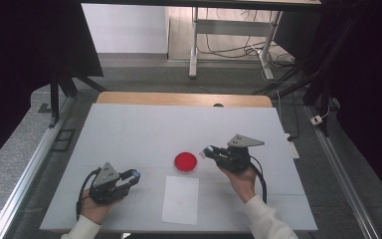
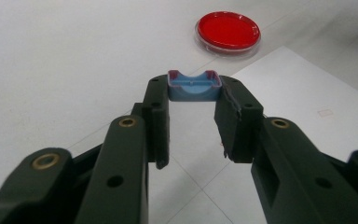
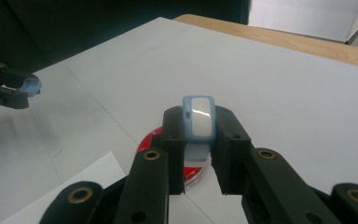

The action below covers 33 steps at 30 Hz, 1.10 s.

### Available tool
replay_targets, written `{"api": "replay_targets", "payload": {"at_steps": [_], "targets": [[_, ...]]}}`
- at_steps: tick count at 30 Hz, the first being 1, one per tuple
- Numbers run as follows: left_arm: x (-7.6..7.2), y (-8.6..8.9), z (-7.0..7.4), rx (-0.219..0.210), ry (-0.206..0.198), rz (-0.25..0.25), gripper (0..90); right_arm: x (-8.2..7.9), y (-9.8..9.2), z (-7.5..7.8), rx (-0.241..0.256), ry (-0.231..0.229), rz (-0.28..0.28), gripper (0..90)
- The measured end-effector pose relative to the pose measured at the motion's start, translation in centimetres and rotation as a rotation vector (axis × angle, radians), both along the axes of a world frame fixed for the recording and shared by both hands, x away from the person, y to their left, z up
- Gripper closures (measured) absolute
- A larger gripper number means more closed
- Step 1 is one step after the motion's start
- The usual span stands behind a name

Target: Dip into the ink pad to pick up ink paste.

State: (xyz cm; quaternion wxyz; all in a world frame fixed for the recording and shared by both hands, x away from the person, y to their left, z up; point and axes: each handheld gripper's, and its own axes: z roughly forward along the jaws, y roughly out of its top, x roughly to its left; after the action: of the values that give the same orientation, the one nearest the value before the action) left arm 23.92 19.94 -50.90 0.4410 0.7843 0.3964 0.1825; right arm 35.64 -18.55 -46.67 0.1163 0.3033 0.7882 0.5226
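Observation:
A small blue cap-like piece (image 2: 194, 86) with a curved notch sits clamped at the tips of my left gripper (image 2: 194, 93), which is low over the table's front left (image 1: 134, 175). My right gripper (image 3: 198, 133) is shut on a light-blue piece with a white face (image 3: 198, 114), held upright just right of a round red dish (image 1: 185, 162). In the right gripper view the red dish (image 3: 149, 140) lies partly hidden under the jaws. The left gripper view shows the red dish (image 2: 227, 31) ahead, with a clear rim.
A white sheet of paper (image 1: 180, 199) lies in front of the dish near the table's front edge. The white table (image 1: 144, 129) ends in a wooden strip (image 1: 179, 98) at the far side. Dark frames and cables stand beyond.

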Motion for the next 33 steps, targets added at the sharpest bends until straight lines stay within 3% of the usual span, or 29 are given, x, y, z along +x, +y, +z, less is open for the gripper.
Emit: {"api": "replay_targets", "payload": {"at_steps": [14, 33], "targets": [[0.2, 0.0, 0.0, 0.003, 0.002, -0.001, 65.7, 1.4, 2.5, -0.5, -0.040, 0.025, 0.029, 75.0], [0.1, -0.2, 0.0, 0.009, 0.000, -0.002, 65.6, 2.6, 4.3, -2.0, -0.113, 0.051, 0.065, 74.9]]}}
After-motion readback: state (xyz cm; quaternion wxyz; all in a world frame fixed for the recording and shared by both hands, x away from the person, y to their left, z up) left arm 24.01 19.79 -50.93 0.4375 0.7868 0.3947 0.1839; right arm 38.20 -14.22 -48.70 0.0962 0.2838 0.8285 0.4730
